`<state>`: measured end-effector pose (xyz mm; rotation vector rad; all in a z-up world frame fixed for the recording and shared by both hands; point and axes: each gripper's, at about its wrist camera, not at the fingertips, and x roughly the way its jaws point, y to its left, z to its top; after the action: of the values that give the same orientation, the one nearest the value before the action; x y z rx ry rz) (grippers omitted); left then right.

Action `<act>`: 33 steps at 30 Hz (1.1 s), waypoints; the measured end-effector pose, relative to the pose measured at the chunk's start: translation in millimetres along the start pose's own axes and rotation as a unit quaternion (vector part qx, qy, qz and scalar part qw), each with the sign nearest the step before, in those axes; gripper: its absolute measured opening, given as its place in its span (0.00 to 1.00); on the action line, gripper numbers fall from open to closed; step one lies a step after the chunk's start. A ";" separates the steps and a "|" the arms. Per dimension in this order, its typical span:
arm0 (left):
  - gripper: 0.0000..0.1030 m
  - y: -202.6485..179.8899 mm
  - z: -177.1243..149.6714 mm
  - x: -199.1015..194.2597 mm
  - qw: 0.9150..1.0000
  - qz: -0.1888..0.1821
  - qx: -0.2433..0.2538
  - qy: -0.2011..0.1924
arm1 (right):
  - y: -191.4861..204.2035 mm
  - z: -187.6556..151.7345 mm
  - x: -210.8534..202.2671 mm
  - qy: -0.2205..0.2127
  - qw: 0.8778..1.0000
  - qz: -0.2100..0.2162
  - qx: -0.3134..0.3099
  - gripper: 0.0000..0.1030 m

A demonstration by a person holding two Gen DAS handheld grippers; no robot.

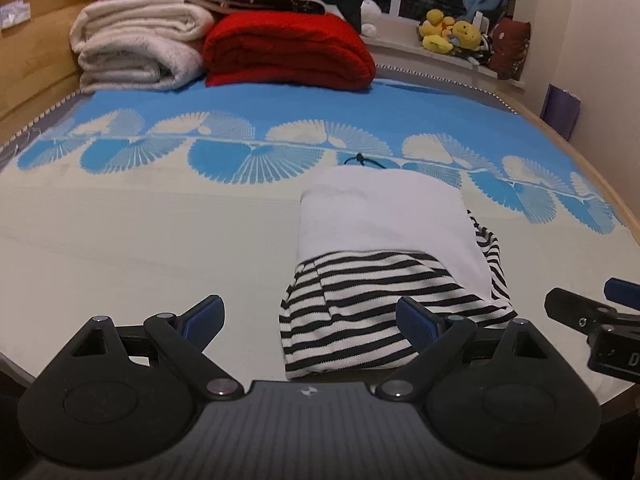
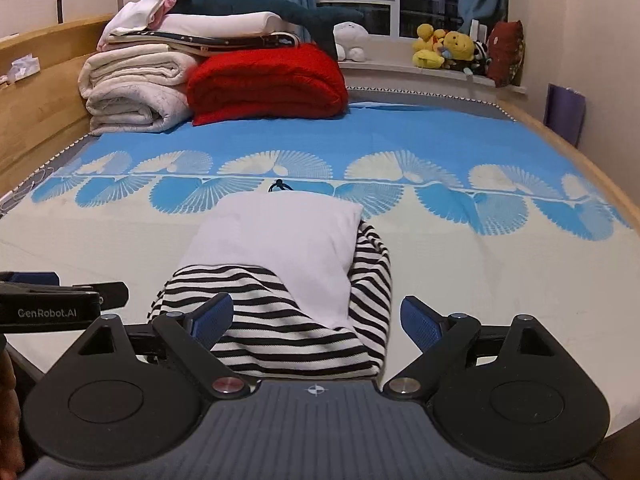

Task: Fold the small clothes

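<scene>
A small garment lies folded on the bed: its white body covers black-and-white striped sleeves that stick out at the near end and along the right side. My left gripper is open just before the garment's near left corner, nothing between its blue pads. My right gripper is open too, hovering over the striped near end without pressing it. Each gripper shows at the edge of the other's view: the right gripper and the left gripper.
The bedspread is cream near me and blue with fan patterns farther off. Folded white quilts and a red blanket are stacked at the far end. Plush toys sit on the windowsill. Wooden bed rails run along both sides.
</scene>
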<state>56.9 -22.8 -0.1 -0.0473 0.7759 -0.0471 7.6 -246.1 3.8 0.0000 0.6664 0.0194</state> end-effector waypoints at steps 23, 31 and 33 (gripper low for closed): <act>0.92 -3.7 0.3 6.1 1.000 -0.012 0.006 0.026 | 4.3 0.6 0.4 0.004 1.000 0.004 -0.005 0.88; 0.92 -3.0 0.3 7.3 0.999 -0.011 0.010 0.030 | 4.5 -0.2 0.4 0.004 1.000 0.006 -0.012 0.88; 0.92 -3.7 0.3 7.2 0.999 -0.010 0.010 0.030 | 4.7 -0.1 0.7 0.005 1.000 0.006 -0.013 0.88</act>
<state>62.1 -26.9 -4.7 -0.0345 0.8341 -0.0761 8.0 -241.4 3.3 -0.0204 0.6755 0.0391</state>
